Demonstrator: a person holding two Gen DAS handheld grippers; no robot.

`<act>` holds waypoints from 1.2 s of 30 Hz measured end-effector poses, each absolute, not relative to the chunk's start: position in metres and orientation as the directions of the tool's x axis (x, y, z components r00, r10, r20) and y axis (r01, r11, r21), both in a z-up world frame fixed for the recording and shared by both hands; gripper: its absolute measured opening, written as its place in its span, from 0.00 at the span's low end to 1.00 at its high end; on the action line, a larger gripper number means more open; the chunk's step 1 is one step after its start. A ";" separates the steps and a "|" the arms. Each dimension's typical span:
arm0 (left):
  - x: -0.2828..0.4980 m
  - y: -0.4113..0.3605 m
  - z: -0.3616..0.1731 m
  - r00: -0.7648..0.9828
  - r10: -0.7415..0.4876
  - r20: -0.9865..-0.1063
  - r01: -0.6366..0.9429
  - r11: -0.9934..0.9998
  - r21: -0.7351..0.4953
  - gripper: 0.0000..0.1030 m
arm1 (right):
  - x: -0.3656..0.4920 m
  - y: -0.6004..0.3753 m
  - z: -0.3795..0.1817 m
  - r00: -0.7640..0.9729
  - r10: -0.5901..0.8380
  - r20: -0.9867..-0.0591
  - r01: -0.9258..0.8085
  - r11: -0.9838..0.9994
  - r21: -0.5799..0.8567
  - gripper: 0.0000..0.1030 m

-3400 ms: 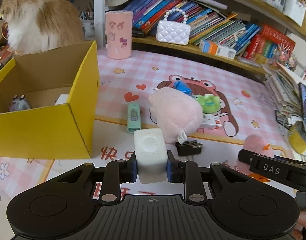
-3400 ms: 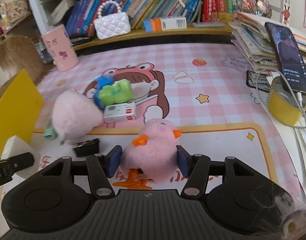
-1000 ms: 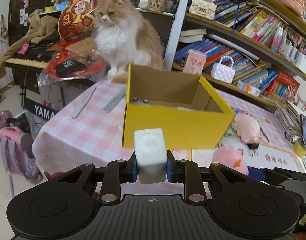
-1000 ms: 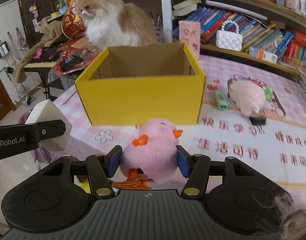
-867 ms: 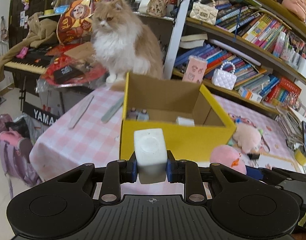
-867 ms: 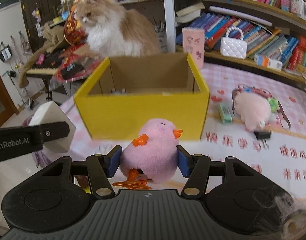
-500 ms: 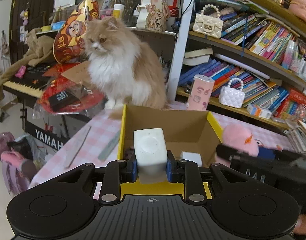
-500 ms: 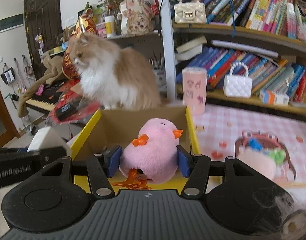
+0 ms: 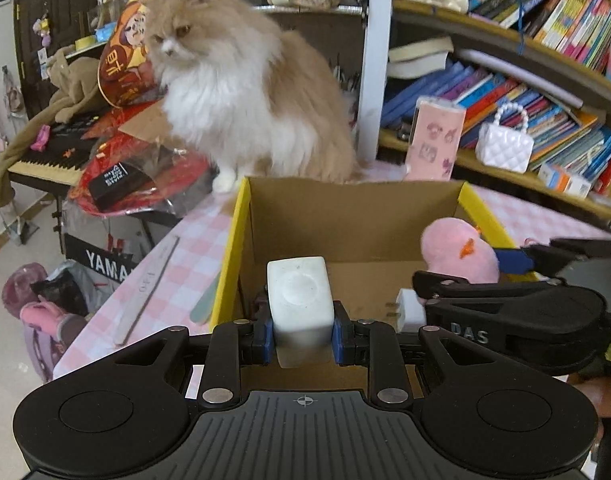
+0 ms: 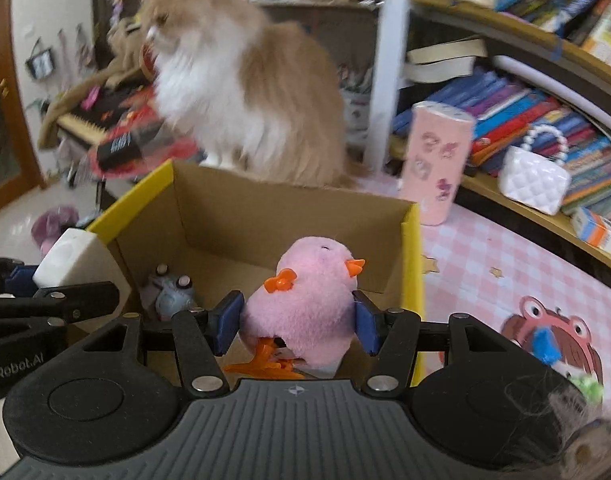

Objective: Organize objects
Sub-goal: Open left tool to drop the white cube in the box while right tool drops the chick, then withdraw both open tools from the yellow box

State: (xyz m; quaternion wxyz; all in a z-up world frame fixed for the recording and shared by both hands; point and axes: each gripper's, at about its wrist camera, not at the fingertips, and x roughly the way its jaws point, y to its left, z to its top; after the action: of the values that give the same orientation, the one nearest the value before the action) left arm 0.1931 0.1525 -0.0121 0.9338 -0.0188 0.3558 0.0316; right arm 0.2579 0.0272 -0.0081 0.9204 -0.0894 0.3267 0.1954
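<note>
My left gripper [image 9: 300,338] is shut on a white square bottle [image 9: 299,304], held over the near edge of the open yellow cardboard box [image 9: 233,248]. My right gripper [image 10: 295,326] is shut on a pink plush chick [image 10: 309,312] with orange beak and feet, above the same yellow box [image 10: 411,280]. In the left wrist view the chick [image 9: 457,250] hangs over the box's right side. In the right wrist view the white bottle [image 10: 79,268] shows at the left rim. Inside the box lie a small grey toy [image 10: 173,290] and a white plug [image 9: 409,310].
A fluffy ginger-and-white cat [image 9: 241,96] sits right behind the box. A pink cup [image 9: 435,138] and a white quilted purse [image 9: 505,146] stand by the bookshelf. A keyboard piano [image 9: 57,156] with clutter is at the left. The pink checked mat [image 10: 497,280] carries a frog picture.
Both grippers moved forward from in front of the box to above its opening, still holding the bottle and the chick. The box and cat now loom much closer.
</note>
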 end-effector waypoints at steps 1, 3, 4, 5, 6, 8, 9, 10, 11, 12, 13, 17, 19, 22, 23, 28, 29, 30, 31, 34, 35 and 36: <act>0.195 0.153 -0.015 0.739 0.049 -0.672 -0.078 0.997 -0.014 0.24 | 0.262 0.031 -0.011 0.701 0.298 -0.648 -0.431 0.901 -0.051 0.54; 0.199 0.154 -0.018 0.729 0.056 -0.683 -0.097 0.995 -0.022 0.24 | 0.268 0.038 -0.015 0.686 0.285 -0.669 -0.448 0.890 -0.080 0.54; 0.200 0.156 -0.020 0.725 0.061 -0.686 -0.107 0.994 -0.024 0.24 | 0.270 0.040 -0.017 0.678 0.284 -0.678 -0.457 0.886 -0.085 0.54; 0.201 0.156 -0.021 0.722 0.063 -0.689 -0.112 0.993 -0.027 0.24 | 0.272 0.042 -0.018 0.669 0.284 -0.686 -0.464 0.882 -0.087 0.54; 0.202 0.157 -0.022 0.720 0.064 -0.691 -0.115 0.993 -0.028 0.24 | 0.274 0.043 -0.019 0.663 0.284 -0.693 -0.470 0.878 -0.089 0.54; 0.204 0.158 -0.024 0.716 0.066 -0.694 -0.118 0.993 -0.027 0.25 | 0.277 0.045 -0.020 0.654 0.283 -0.701 -0.480 0.872 -0.095 0.54; 0.205 0.159 -0.025 0.714 0.065 -0.697 -0.118 0.993 -0.029 0.25 | 0.278 0.046 -0.021 0.651 0.284 -0.704 -0.483 0.870 -0.095 0.54; 0.205 0.159 -0.026 0.711 0.065 -0.700 -0.120 0.992 -0.030 0.25 | 0.279 0.047 -0.022 0.648 0.286 -0.706 -0.483 0.871 -0.091 0.54; 0.206 0.159 -0.027 0.709 0.067 -0.702 -0.124 0.992 -0.031 0.25 | 0.279 0.047 -0.021 0.648 0.289 -0.704 -0.480 0.873 -0.084 0.54; 0.205 0.160 -0.027 0.710 0.074 -0.700 -0.130 0.991 -0.027 0.27 | 0.279 0.047 -0.021 0.653 0.291 -0.699 -0.475 0.877 -0.079 0.55; 0.205 0.160 -0.026 0.715 0.081 -0.694 -0.135 0.991 -0.024 0.28 | 0.279 0.046 -0.019 0.660 0.291 -0.693 -0.468 0.881 -0.075 0.58; 0.197 0.159 -0.013 0.761 0.104 -0.640 -0.145 0.989 -0.012 0.51 | 0.278 0.042 -0.008 0.689 0.294 -0.662 -0.439 0.897 -0.058 0.62; 0.193 0.159 -0.005 0.783 0.108 -0.612 -0.143 0.990 -0.008 0.53 | 0.275 0.039 -0.001 0.704 0.296 -0.645 -0.424 0.904 -0.048 0.62; 0.186 0.161 0.006 0.802 0.103 -0.588 -0.144 0.989 -0.022 0.62 | 0.266 0.032 0.011 0.729 0.292 -0.619 -0.392 0.920 -0.028 0.65; 0.183 0.162 0.009 0.806 0.103 -0.583 -0.147 0.989 -0.029 0.65 | 0.263 0.030 0.015 0.735 0.290 -0.612 -0.380 0.925 -0.019 0.67; 0.159 0.171 0.020 0.825 0.099 -0.557 -0.171 0.982 -0.079 0.82 | 0.232 0.019 0.036 0.793 0.264 -0.549 -0.316 0.949 0.000 0.79; 0.154 0.173 0.021 0.829 0.099 -0.550 -0.175 0.981 -0.088 0.82 | 0.224 0.017 0.040 0.803 0.256 -0.538 -0.302 0.953 0.002 0.79; 0.148 0.176 0.022 0.833 0.100 -0.545 -0.181 0.979 -0.096 0.83 | 0.217 0.015 0.042 0.812 0.247 -0.528 -0.286 0.958 0.007 0.79; 0.142 0.178 0.022 0.834 0.100 -0.542 -0.183 0.978 -0.101 0.83 | 0.210 0.012 0.044 0.819 0.239 -0.522 -0.273 0.962 0.013 0.79; 0.129 0.185 0.020 0.832 0.100 -0.546 -0.192 0.975 -0.114 0.83 | 0.188 0.008 0.045 0.827 0.217 -0.519 -0.239 0.971 0.025 0.80; 0.124 0.187 0.018 0.829 0.099 -0.550 -0.194 0.974 -0.117 0.83 | 0.181 0.007 0.044 0.828 0.210 -0.520 -0.232 0.972 0.023 0.80; 0.120 0.189 0.016 0.826 0.098 -0.555 -0.194 0.974 -0.118 0.83 | 0.175 0.008 0.043 0.828 0.202 -0.523 -0.225 0.974 0.019 0.80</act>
State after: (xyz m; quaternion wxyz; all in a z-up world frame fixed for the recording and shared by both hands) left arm 0.1202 0.1888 0.0162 0.9518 -0.0849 0.2845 0.0768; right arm 0.1746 0.0075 0.0426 0.9558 -0.0215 0.2711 0.1118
